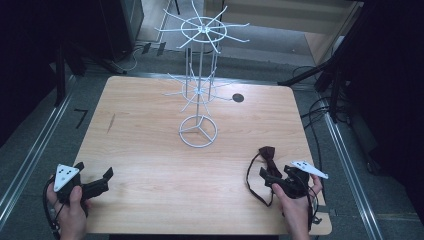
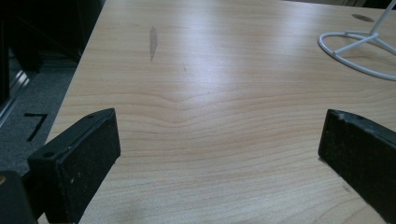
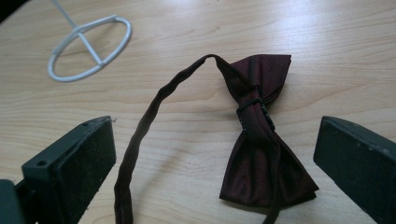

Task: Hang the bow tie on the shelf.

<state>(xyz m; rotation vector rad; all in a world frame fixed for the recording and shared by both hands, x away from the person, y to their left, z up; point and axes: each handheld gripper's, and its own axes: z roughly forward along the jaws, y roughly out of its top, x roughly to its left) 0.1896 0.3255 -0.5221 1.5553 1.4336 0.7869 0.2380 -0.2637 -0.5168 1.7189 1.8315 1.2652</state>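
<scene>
**Right gripper spread over a bow tie at the table's near right**

The right gripper (image 3: 215,154) has its jaws spread wide, gripping nothing; the dark red bow tie (image 3: 261,140) lies flat on the table (image 3: 327,46) between them, touching neither pad. This close view shows the tie's centre knot and its strap (image 3: 140,135) looping away leftward, details the high view reduces to a dark shape (image 1: 267,152) just ahead of the gripper (image 1: 272,177). The strap's lower end is cut off by the frame edge. The left gripper (image 2: 219,154) is also spread, with bare wood between its jaws, at the near left corner (image 1: 92,182). The white wire stand (image 1: 199,131) rises mid-table, well apart from both.
</scene>
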